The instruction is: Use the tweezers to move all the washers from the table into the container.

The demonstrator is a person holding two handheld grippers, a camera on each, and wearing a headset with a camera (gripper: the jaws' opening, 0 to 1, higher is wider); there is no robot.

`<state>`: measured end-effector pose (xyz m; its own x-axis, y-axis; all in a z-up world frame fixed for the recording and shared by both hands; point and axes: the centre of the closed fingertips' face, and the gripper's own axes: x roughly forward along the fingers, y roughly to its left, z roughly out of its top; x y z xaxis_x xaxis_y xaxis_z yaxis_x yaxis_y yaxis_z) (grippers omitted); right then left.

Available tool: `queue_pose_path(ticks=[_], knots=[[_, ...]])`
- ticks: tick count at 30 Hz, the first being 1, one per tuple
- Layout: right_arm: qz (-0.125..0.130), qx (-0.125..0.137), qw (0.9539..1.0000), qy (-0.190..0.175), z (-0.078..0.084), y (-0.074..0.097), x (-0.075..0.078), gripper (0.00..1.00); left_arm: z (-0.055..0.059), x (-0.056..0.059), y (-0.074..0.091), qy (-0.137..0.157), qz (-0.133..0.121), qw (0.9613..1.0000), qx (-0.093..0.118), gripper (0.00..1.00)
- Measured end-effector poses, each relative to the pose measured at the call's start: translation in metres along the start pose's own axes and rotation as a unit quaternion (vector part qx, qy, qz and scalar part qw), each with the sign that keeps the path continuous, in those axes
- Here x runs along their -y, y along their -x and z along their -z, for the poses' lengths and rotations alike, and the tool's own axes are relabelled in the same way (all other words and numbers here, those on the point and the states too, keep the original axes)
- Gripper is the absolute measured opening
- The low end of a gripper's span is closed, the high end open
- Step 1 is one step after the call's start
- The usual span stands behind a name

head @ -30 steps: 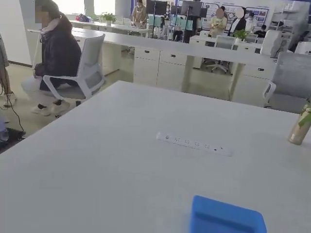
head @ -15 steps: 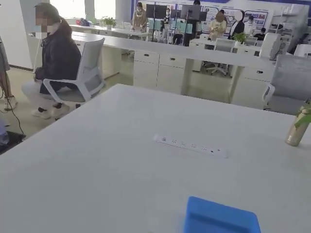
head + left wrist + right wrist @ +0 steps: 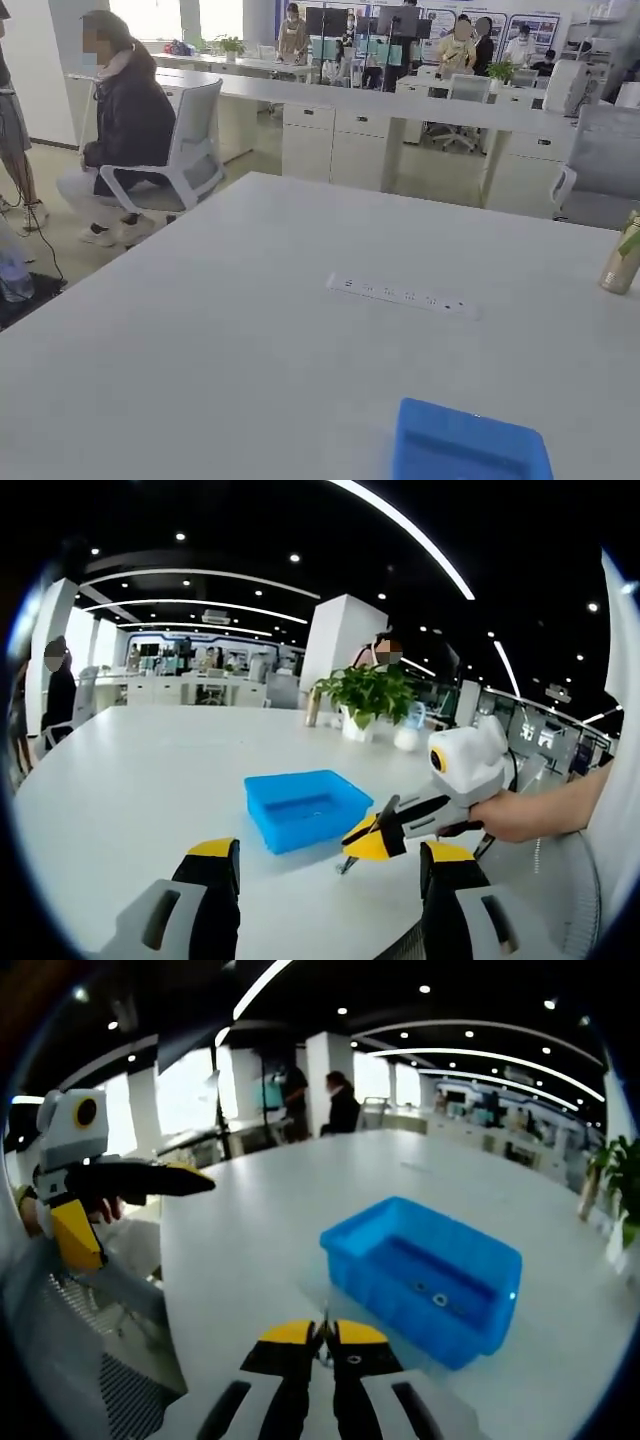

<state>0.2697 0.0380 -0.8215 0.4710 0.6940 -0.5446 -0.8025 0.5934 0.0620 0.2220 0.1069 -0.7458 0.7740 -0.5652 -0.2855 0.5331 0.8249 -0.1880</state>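
Open office, white desks [image 3: 400, 105], swivel chairs [image 3: 190, 150]

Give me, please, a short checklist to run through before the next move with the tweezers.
1. Grip: right gripper has its jaws shut on the tweezers: ok.
2. Spare tool: left gripper has its jaws wide open, with nothing between them: ok.
3. Target: container is upright and open on the table: ok.
4. Progress: two washers lie inside it: ok.
5. Next washer located on the table: cannot tell.
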Motion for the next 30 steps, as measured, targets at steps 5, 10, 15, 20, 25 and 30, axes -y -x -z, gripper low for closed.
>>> queue_pose_path(ticks=[5,10,15,20,25,30], knots=[[0.005,0.004,0.9999,-0.009,-0.008,0.003,0.000,0.03,-0.002,0.000,0.001,0.003,0.002,1.0000,0.008,0.74],[0.010,0.021,0.9997,-0.006,-0.035,0.009,0.005,0.03,-0.003,0.000,0.001,-0.003,0.001,0.9999,0.010,0.74],[0.012,0.038,0.9991,-0.013,-0.056,0.009,0.014,0.03,-0.002,0.000,0.001,-0.002,0.002,1.0000,0.008,0.74],[0.009,0.047,0.9988,-0.013,-0.070,0.008,0.017,0.03,-0.001,0.001,0.001,-0.009,0.003,0.9999,0.004,0.74],[0.006,0.056,0.9984,-0.005,-0.086,0.006,0.023,0.03,0.004,-0.001,0.000,-0.011,-0.001,0.9999,-0.010,0.72],[0.006,0.065,0.9978,0.007,-0.101,0.001,0.031,0.03,0.003,0.000,0.000,-0.015,0.003,0.9999,-0.006,0.73]])
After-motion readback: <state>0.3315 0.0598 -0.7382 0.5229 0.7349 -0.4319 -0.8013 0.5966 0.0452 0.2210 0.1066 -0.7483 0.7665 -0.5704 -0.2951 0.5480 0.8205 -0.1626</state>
